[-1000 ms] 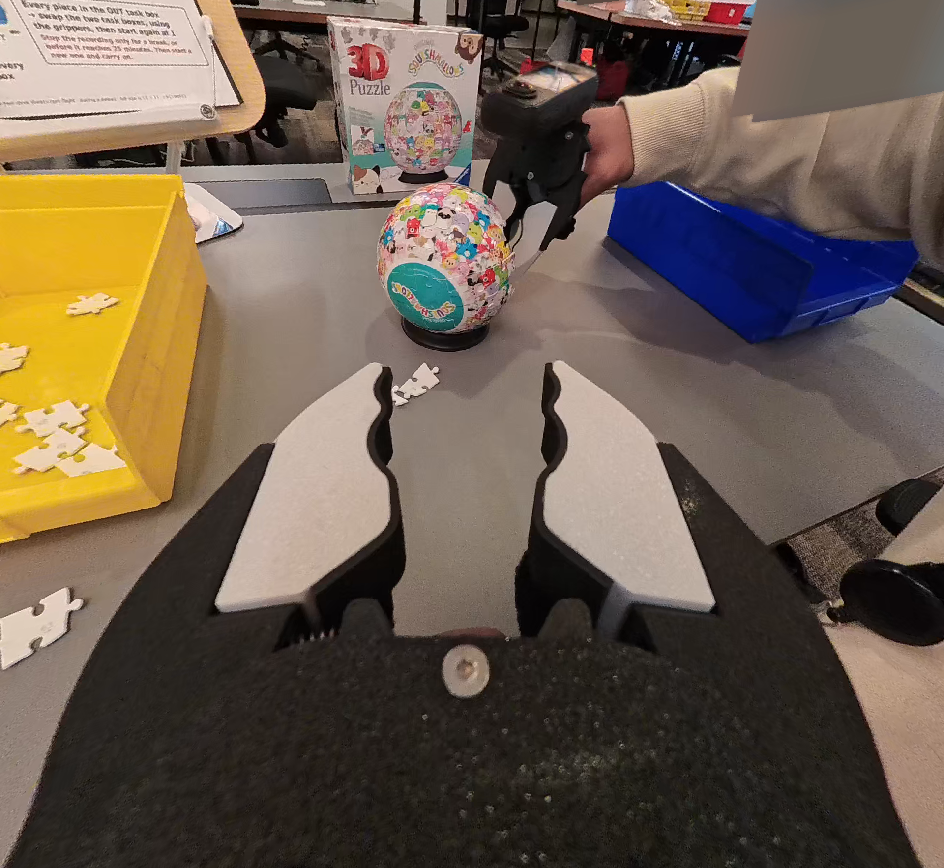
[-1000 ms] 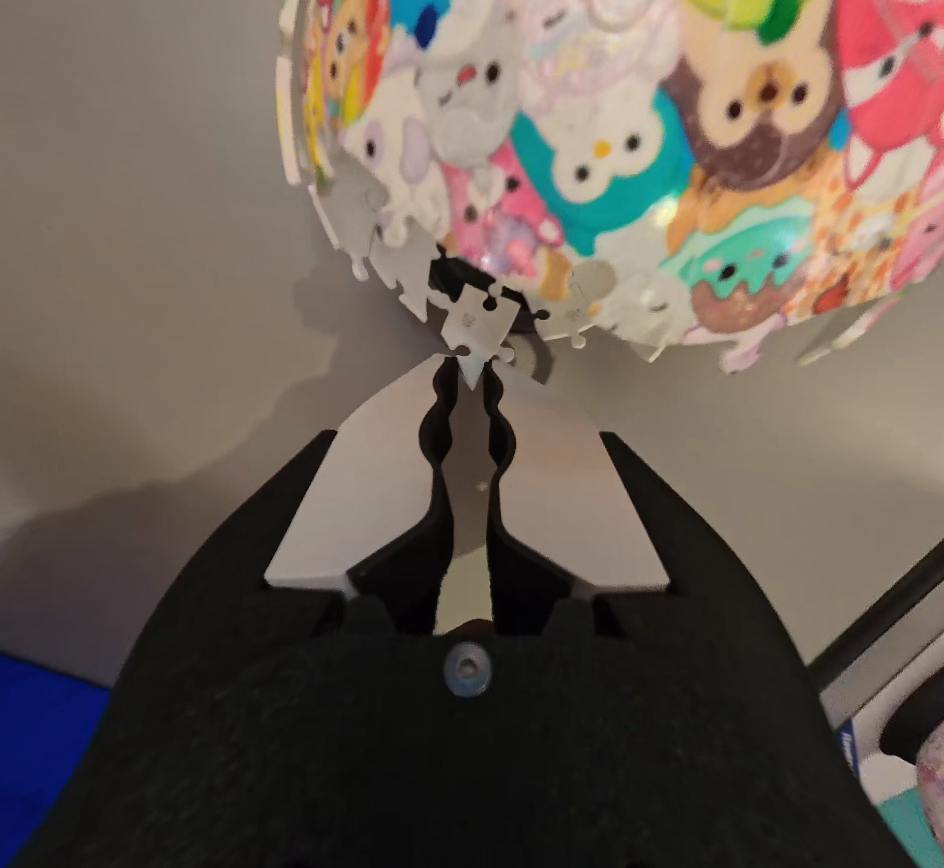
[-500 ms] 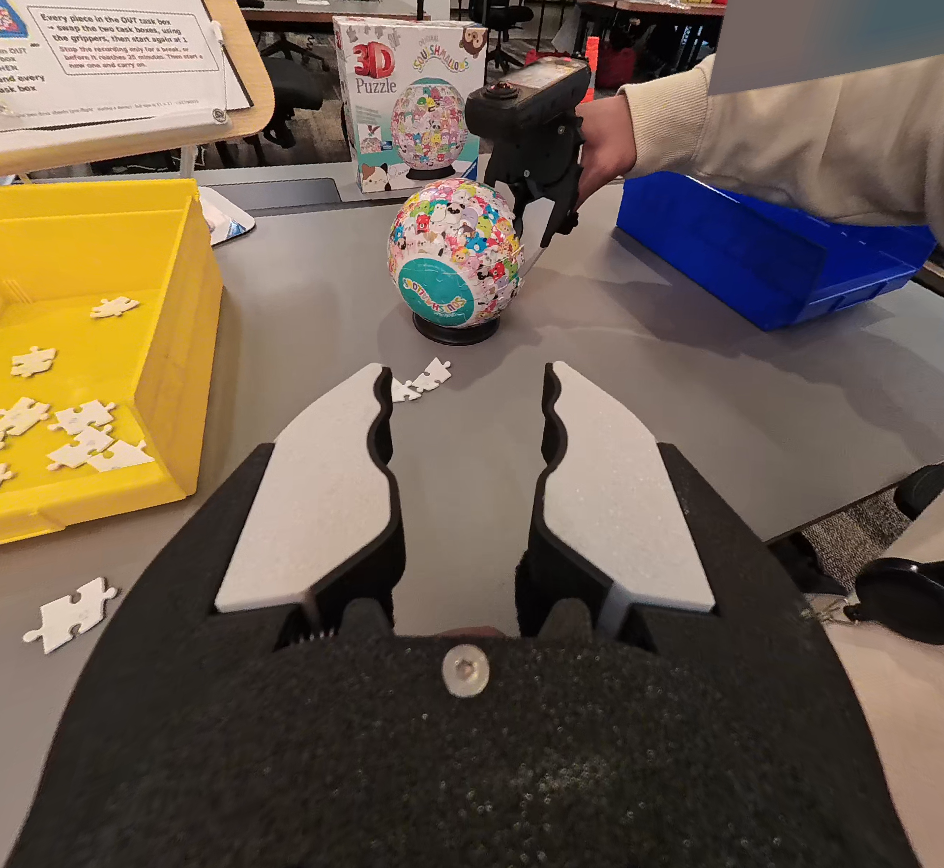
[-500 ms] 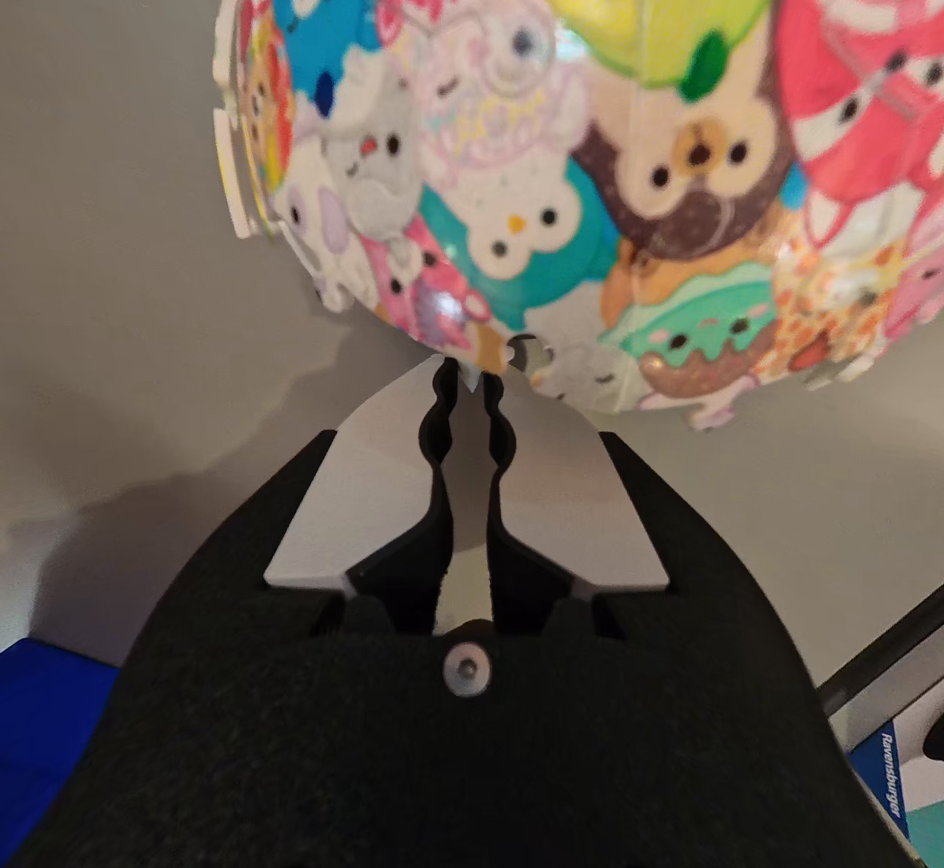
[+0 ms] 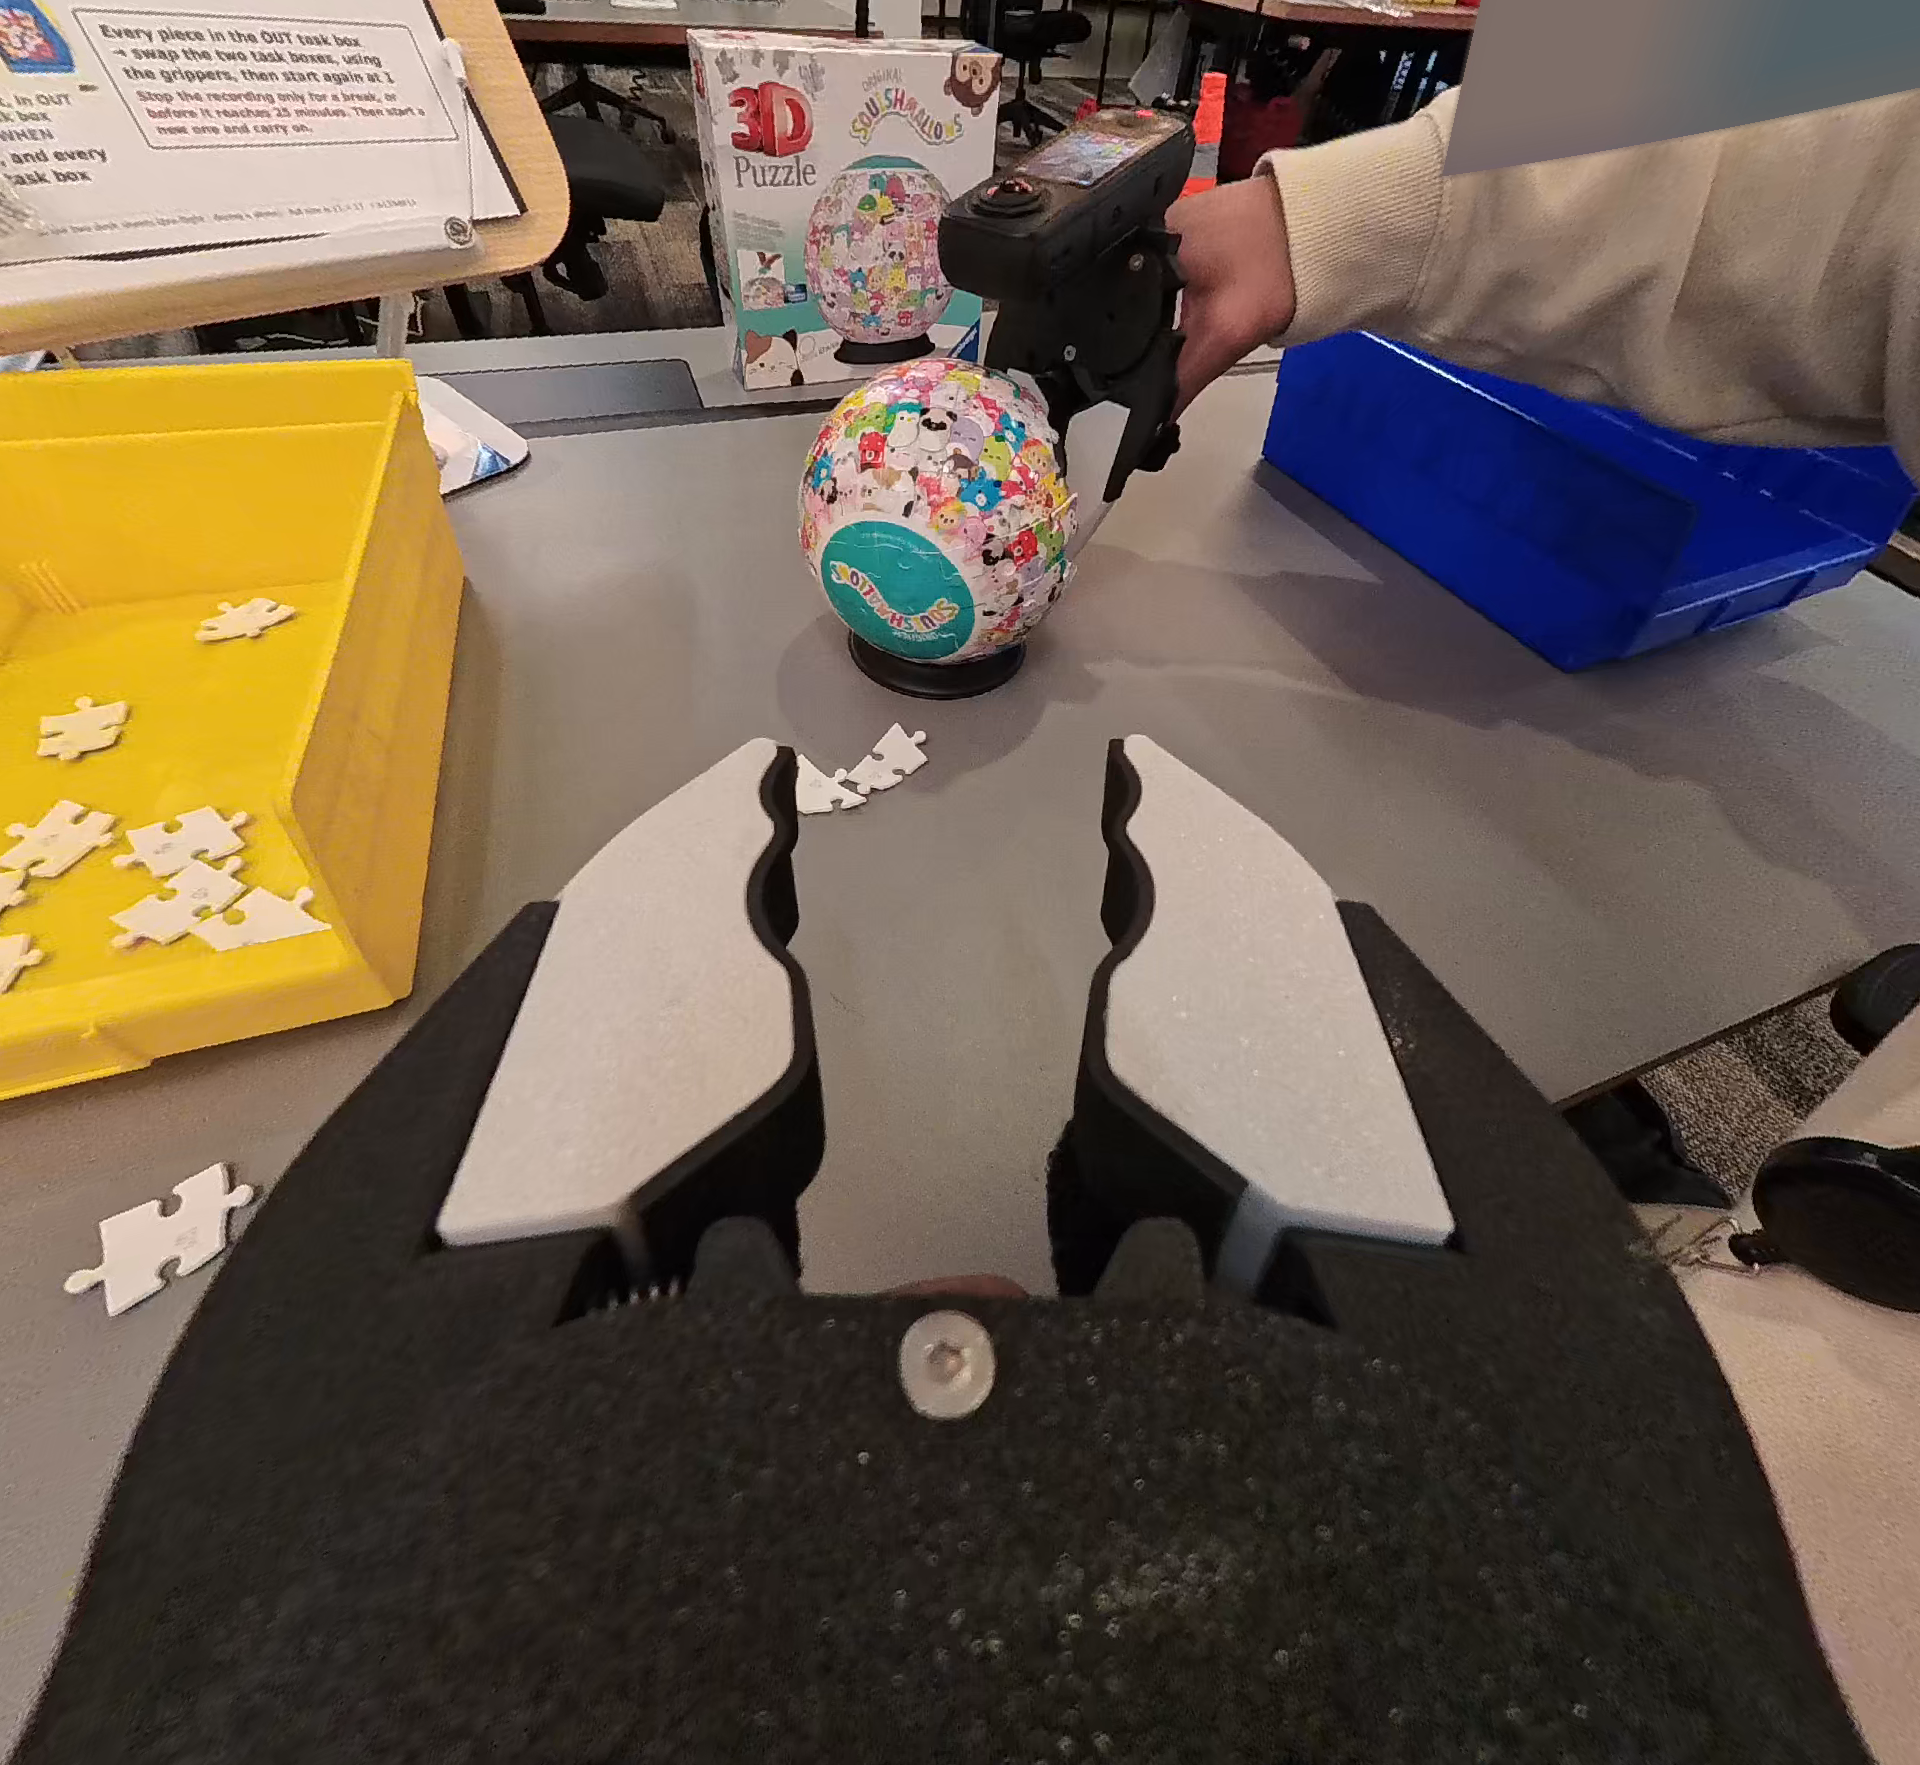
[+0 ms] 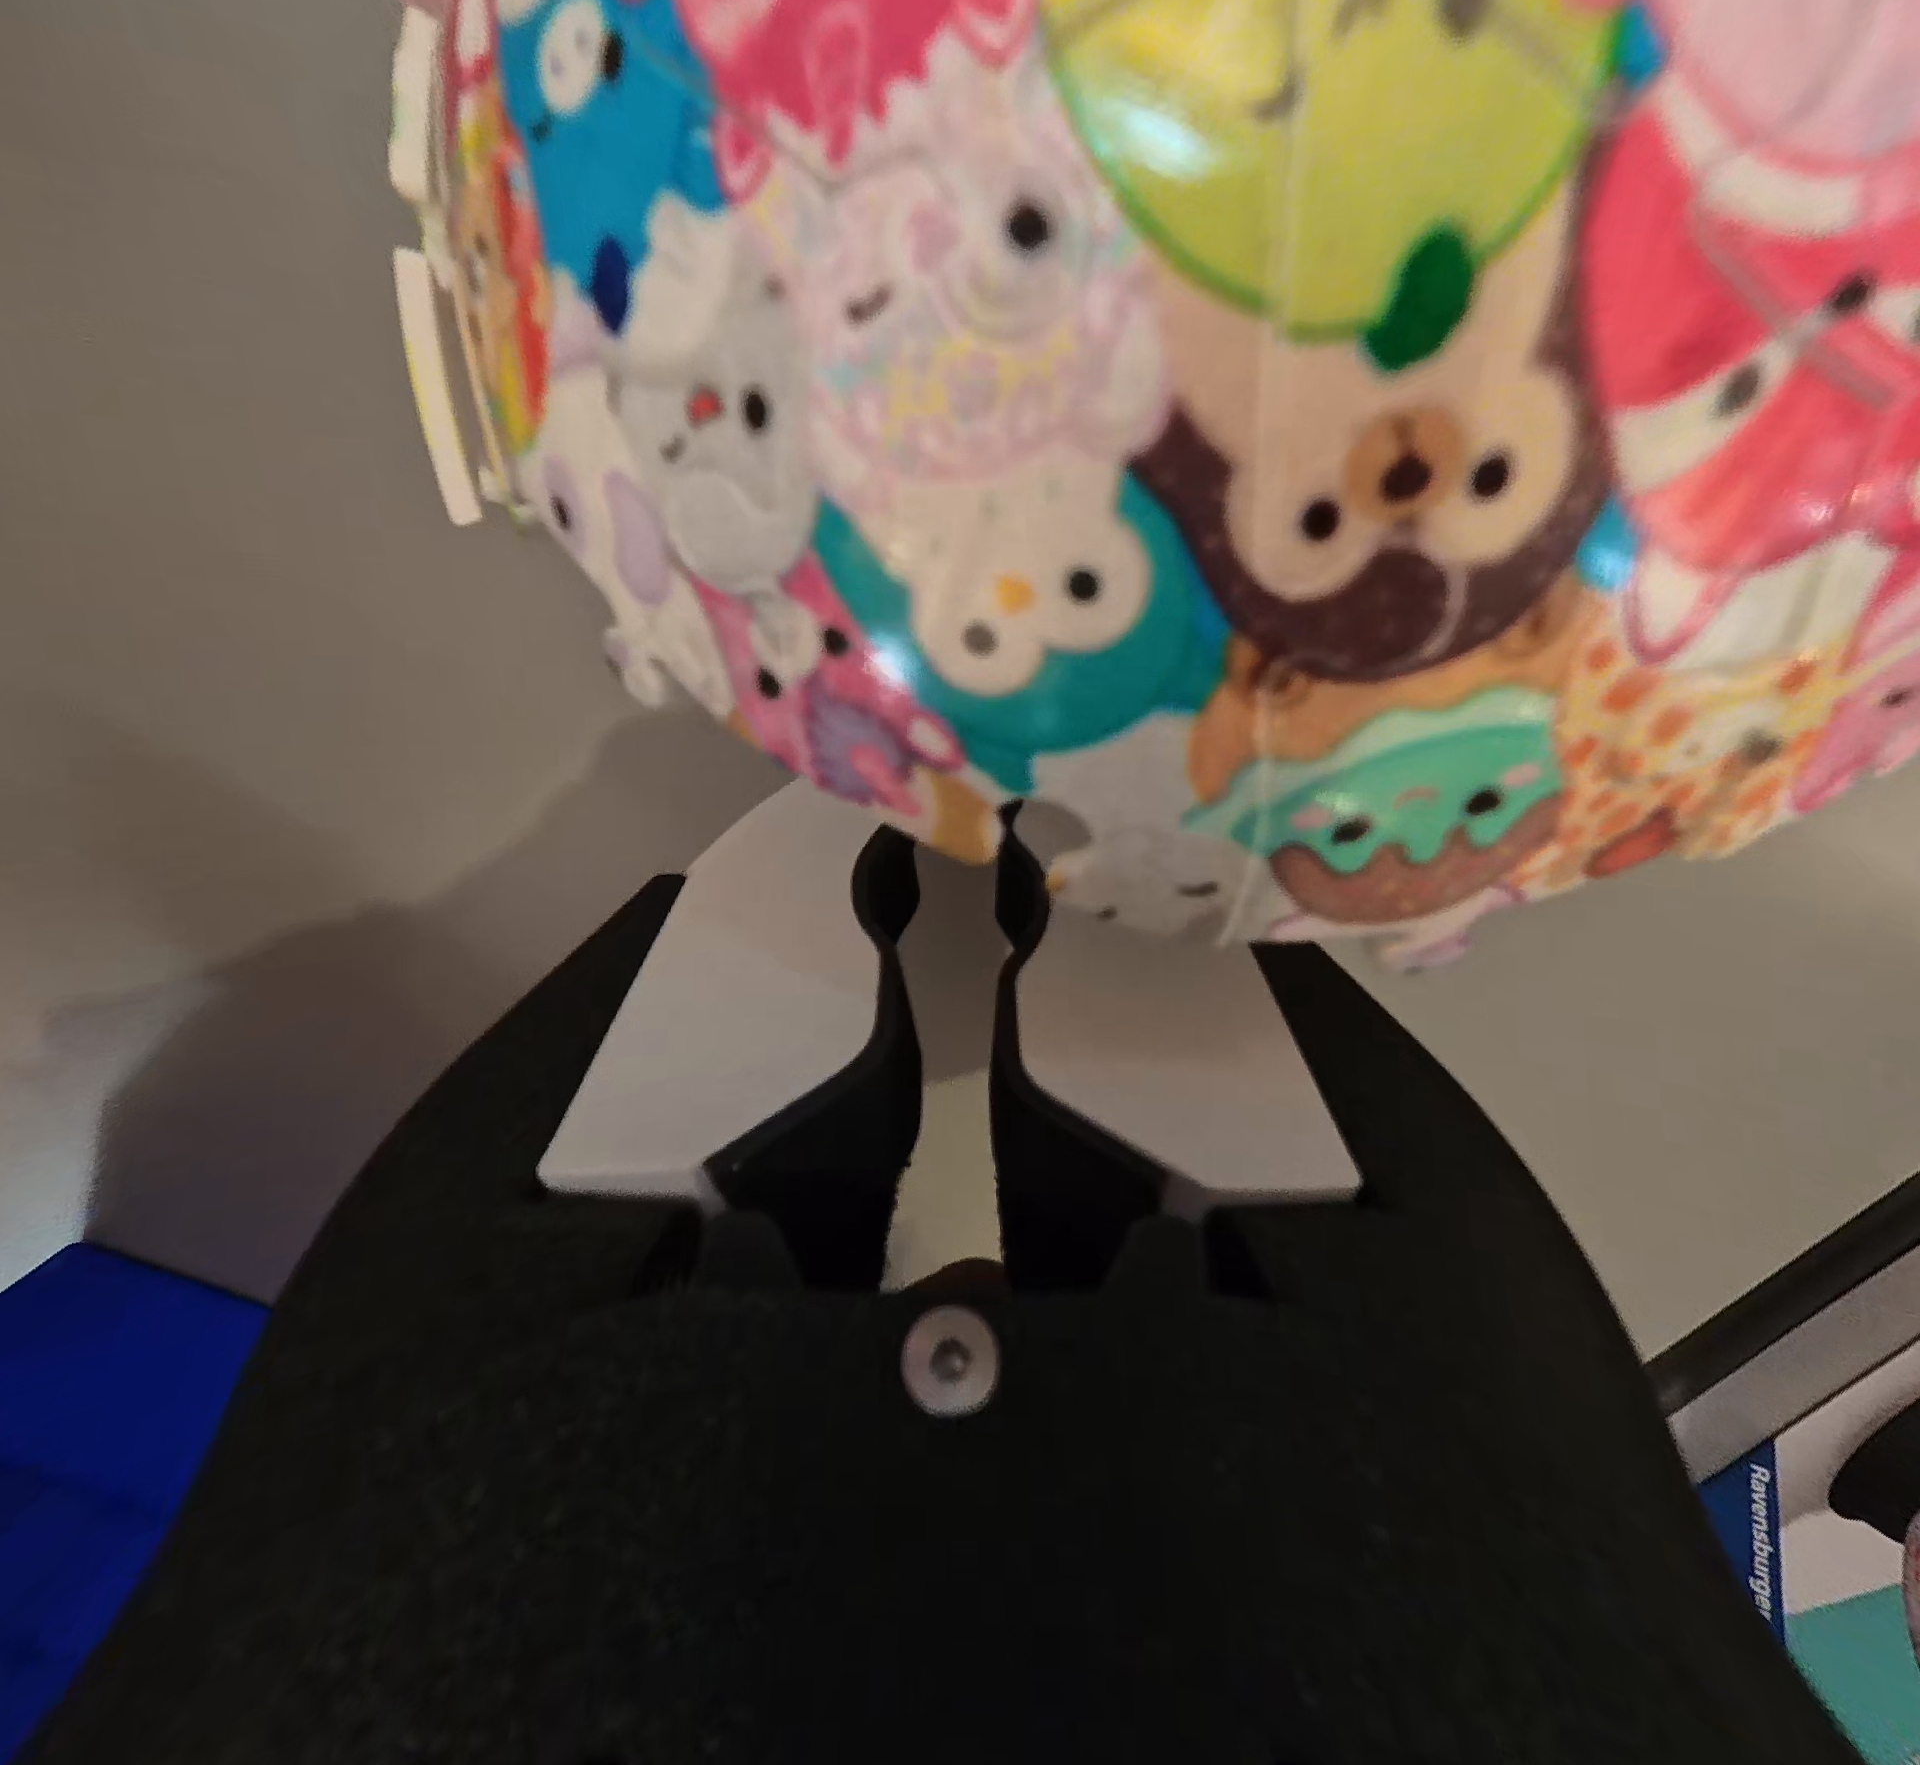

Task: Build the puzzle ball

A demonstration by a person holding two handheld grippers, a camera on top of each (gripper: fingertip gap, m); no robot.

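The colourful puzzle ball (image 5: pixel 935 500) stands on a black stand (image 5: pixel 935 671) in the middle of the grey table. It fills the top of the right wrist view (image 6: pixel 1143 365). My right gripper (image 6: pixel 951 837) is nearly shut, with its tips pressed against the ball's lower side. The puzzle piece it holds is hidden between the tips and the ball. In the left wrist view the right gripper (image 5: pixel 1086 489) is at the ball's right side. My left gripper (image 5: pixel 948 759) is open and empty, well short of the ball. Two white loose pieces (image 5: pixel 862 770) lie by its left fingertip.
A yellow bin (image 5: pixel 343 780) at the left holds several white pieces. One piece (image 5: pixel 156 1237) lies on the table in front of the bin. A blue bin (image 5: pixel 1558 520) stands at the right. The puzzle box (image 5: pixel 842 198) and an instruction board (image 5: pixel 260 53) are behind. The grippers' ends are close to 30 centimetres from one another.
My right gripper has pushed in against the ball. The white piece that showed at its tips is now hidden. The left gripper stays open and has shifted slightly.
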